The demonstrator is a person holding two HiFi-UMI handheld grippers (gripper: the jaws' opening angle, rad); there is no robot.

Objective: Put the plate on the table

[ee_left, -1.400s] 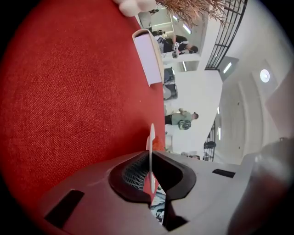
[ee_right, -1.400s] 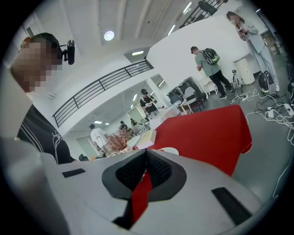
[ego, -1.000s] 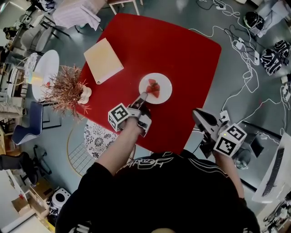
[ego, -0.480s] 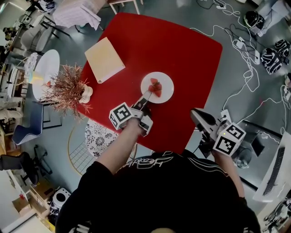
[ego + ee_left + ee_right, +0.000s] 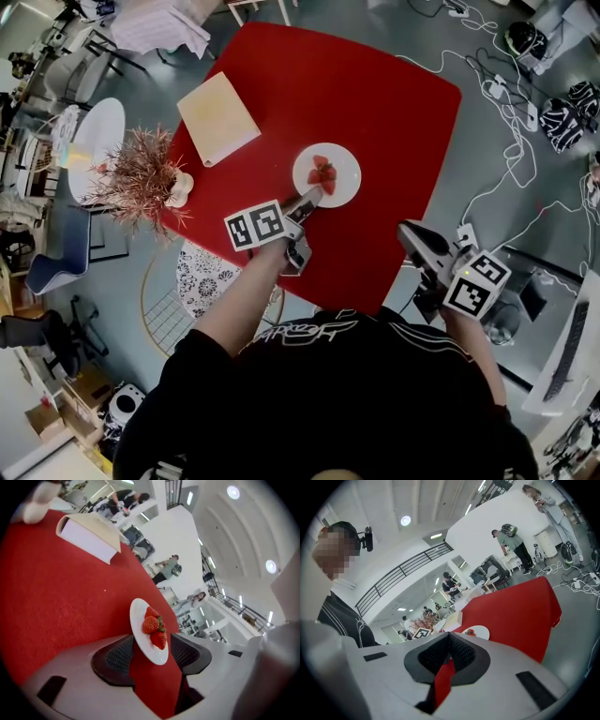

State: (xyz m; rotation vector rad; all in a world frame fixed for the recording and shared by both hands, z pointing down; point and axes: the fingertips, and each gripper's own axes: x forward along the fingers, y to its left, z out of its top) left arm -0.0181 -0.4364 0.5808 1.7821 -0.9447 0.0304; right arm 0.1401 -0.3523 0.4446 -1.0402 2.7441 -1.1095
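Red table [image 5: 375,103] fills the middle of a cluttered room. Off its near edge the right gripper [image 5: 412,240] hangs with its jaws closed on nothing. Farther in, the left gripper [image 5: 307,202] has just been opening its jaws; they stand wide, with the near rim of the white plate [image 5: 345,161] between them, unpressed. The plate rests on the table with strawberries [image 5: 322,174] on it. Beyond it lies a pale board [image 5: 217,117].

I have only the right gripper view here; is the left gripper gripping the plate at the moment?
Observer: No. The left gripper's jaws stand apart, having just been opening; the plate's near rim lies between them, not clamped.
Operator: Thank you. What is the red thing on it?
Observer: Strawberries, clustered at its middle.
Operator: And does the plate sit on the table?
Observer: Yes, the head view shows it flat on the red table, inside the edges.
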